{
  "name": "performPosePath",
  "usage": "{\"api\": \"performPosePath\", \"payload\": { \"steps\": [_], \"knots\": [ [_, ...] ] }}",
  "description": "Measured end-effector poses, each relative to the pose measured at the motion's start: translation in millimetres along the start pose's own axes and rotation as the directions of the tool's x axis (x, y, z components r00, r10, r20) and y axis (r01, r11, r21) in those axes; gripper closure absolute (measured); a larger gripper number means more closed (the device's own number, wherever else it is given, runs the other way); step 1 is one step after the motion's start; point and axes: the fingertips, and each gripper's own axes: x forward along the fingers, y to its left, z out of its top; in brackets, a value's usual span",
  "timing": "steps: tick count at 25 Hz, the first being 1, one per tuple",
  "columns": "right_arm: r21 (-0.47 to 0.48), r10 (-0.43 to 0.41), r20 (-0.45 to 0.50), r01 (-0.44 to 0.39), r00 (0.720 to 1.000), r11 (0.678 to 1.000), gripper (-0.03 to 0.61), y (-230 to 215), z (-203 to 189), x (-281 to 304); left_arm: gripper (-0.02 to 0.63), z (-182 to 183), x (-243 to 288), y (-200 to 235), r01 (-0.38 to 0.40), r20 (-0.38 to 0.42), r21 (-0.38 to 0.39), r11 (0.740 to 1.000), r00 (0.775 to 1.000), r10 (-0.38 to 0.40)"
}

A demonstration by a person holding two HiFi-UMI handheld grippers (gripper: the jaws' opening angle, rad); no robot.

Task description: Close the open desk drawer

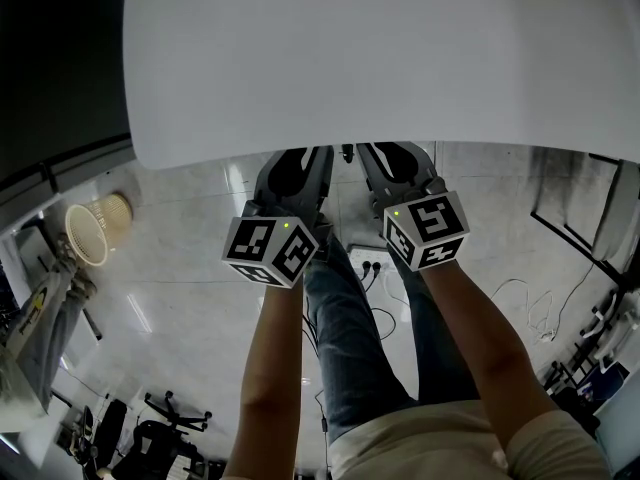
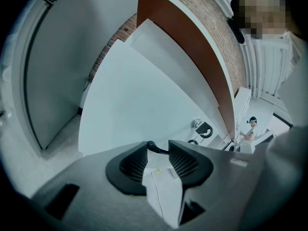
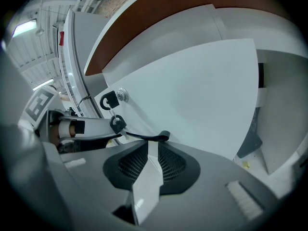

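Below the desk top, reads as stiff, smooth, free-sliding drawer front; wants flat push beside lock, left gripper half apart, right gripper barely apart, both empty.

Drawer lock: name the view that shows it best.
Right gripper view: the lock sits large and clear on the drawer front. The left gripper view shows it smaller. The head view shows none; the desktop covers it.

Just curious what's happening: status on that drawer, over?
Left gripper open, right gripper barely open, nothing gripped. White drawer front close ahead. Keys hang in its lock; nothing seen blocking.
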Motion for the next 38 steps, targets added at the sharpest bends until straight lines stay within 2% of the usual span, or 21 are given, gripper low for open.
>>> {"api": "performPosePath", "payload": {
  "steps": [21, 38],
  "knots": [
    [-0.024, -0.002, 0.054, 0.003, 0.999, 1.0, 0.508, -20, 35, 23, 0.469, 32, 32, 4, 0.003, 0.041, 0.006, 1.0, 0.999, -0.004],
    [-0.02, -0.008, 0.064, 0.01, 0.998, 1.0, 0.534, -36, 43, 47, 0.469, 41, 53, 15, -0.016, 0.038, 0.006, 1.0, 0.999, 0.016]
  ]
}}
